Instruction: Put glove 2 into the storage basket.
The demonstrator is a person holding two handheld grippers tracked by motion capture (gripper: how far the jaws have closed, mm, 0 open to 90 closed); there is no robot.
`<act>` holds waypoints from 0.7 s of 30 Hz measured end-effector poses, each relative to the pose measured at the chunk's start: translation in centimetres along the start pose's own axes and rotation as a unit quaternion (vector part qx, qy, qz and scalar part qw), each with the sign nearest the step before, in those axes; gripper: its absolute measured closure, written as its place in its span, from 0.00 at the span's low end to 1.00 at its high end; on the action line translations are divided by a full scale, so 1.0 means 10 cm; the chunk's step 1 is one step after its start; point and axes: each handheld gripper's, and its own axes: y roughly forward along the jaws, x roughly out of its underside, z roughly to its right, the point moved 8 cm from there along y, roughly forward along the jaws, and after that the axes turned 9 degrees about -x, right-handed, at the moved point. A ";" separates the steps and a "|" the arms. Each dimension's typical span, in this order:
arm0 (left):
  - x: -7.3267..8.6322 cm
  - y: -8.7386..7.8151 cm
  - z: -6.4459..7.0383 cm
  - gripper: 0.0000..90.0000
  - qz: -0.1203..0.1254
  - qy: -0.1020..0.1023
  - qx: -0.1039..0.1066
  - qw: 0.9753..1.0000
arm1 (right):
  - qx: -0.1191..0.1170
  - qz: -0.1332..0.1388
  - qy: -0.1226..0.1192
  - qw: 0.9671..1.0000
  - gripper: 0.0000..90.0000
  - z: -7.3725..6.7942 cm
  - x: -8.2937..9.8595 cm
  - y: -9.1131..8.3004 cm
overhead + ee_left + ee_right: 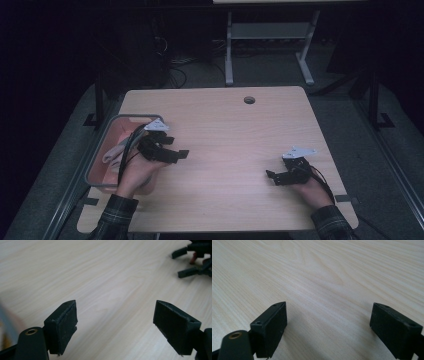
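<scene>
High view: the left gripper [172, 150] is hovering at the left side of the surface [225, 130], just beside a grey-rimmed basket [95, 165] that is overhanging the left edge. Its jaws are standing apart and holding nothing, pointing toward the middle. The basket is holding pale, pinkish cloth-like items [114, 152]; what they are cannot be told. That gripper appears to be staying close to the basket because its contents are the work in hand. The right gripper [272, 176] is resting low near the right front, well apart from the basket, jaws apart and empty, likely waiting in support. The wide middle of the surface is offering ample room; a small round hole [249, 100] is sitting near the far edge.

Left gripper view: the 2 black jaws are standing wide over bare wood, nothing between them. The right gripper [192, 261] is showing far off at the top right.

Right gripper view: the 2 jaws are standing wide apart over bare wood grain, close to the surface [324, 272], nothing between them.
</scene>
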 end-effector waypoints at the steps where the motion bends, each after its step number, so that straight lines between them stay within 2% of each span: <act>1: 0.00 0.03 0.04 0.21 -0.002 0.006 0.004 1.000 | 0.000 0.000 0.000 1.000 0.16 0.00 0.00 0.00; 5: 0.03 0.17 0.24 0.21 -0.009 0.023 0.015 1.000 | 0.000 0.000 0.000 1.000 0.16 0.00 0.00 0.00; 12: 0.13 0.37 0.48 0.21 -0.026 0.048 0.031 0.998 | -0.002 0.000 0.004 1.000 0.16 -0.01 0.00 0.00; 15: 0.18 0.46 0.59 0.21 -0.023 0.067 0.034 0.997 | -0.002 0.000 0.003 1.000 0.16 -0.01 0.00 0.00; 21: 0.31 0.63 0.74 0.21 -0.037 0.099 0.046 0.993 | -0.003 -0.001 0.000 1.000 0.16 -0.01 0.00 0.00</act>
